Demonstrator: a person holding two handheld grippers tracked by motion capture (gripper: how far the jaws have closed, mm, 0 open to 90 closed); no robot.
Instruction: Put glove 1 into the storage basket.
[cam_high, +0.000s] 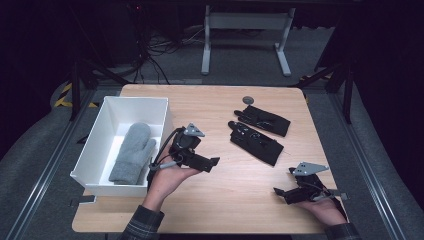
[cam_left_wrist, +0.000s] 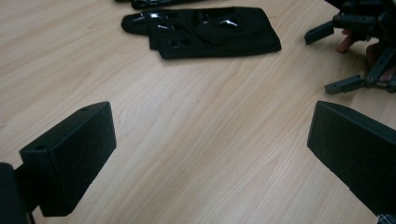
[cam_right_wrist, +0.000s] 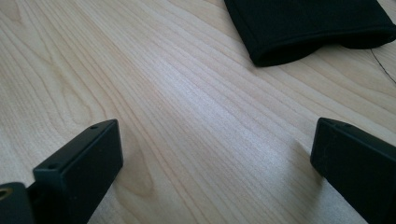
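Over bare table (cam_high: 220, 200), both hand-held grippers gape.

right gripper (cam_right_wrist: 212, 158) jaws being held wide apart | bare wooden table (cam_right_wrist: 154, 102) being spanned between them | black glove (cam_right_wrist: 308, 25) cuff lying ahead, right of centre, untouched

Mitten (cam_high: 131, 152) in box (cam_high: 95, 131), gloves (cam_high: 256, 141) right

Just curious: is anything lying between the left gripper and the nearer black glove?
No. From left gripper to nearer black glove there is bare wooden table, as the high view shows.
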